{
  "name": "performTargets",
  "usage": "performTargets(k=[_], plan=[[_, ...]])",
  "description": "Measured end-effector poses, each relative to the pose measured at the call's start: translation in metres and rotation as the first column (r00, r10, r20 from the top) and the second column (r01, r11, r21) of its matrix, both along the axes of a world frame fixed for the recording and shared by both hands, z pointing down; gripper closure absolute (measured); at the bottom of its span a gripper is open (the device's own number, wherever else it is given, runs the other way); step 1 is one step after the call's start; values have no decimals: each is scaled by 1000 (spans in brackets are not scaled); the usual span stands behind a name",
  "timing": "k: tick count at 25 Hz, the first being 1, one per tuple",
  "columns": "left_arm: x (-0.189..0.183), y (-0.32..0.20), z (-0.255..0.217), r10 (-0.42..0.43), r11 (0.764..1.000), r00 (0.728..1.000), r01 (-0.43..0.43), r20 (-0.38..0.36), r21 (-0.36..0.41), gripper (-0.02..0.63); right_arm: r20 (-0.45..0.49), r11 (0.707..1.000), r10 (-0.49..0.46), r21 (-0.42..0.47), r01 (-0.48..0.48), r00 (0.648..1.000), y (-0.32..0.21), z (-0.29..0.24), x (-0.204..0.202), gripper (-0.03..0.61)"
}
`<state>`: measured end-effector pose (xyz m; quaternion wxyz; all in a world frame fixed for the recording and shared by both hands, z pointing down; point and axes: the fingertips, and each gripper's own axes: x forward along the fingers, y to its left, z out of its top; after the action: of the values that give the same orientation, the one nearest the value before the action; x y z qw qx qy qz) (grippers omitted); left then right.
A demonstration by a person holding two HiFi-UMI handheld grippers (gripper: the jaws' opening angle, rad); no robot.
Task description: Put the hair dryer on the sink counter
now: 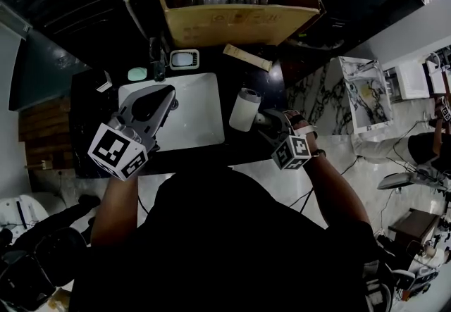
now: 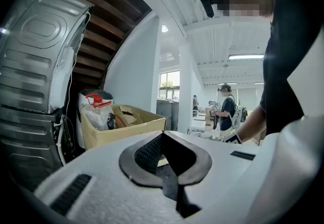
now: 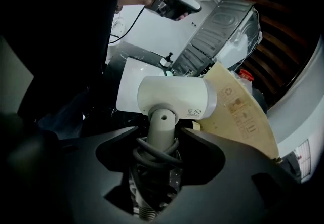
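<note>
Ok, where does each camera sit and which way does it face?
Head view: on the person's head, looking steeply down at the sink; torso, left gripper and right gripper show.
Left gripper view: on the left gripper, looking about level past its shut jaws toward the cardboard box; a forearm shows at right.
Right gripper view: on the right gripper, looking along jaws clamped on the hair dryer toward the sink; the left gripper shows above.
Shared: all three see the cardboard box; head and right gripper views share the sink.
</note>
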<state>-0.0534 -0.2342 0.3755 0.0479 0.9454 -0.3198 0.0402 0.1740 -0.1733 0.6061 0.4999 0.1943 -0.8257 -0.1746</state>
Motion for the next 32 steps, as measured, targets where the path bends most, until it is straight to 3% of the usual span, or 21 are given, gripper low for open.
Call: performTargets(k=[11,20,32], plan=[[-13,-2,10,-38,999,999,39,13,-15,598,-43,986,-69,-153,61,997,19,50,2,328],[-9,1,21,-31,999,999,32,35,-33,598,-97,951,-126,-296,92,987,35,86,11,328],[-3,5,33,-32,999,998,33,54,-31,598,-119,921,-171,-372,116,978,34,113,13,328]])
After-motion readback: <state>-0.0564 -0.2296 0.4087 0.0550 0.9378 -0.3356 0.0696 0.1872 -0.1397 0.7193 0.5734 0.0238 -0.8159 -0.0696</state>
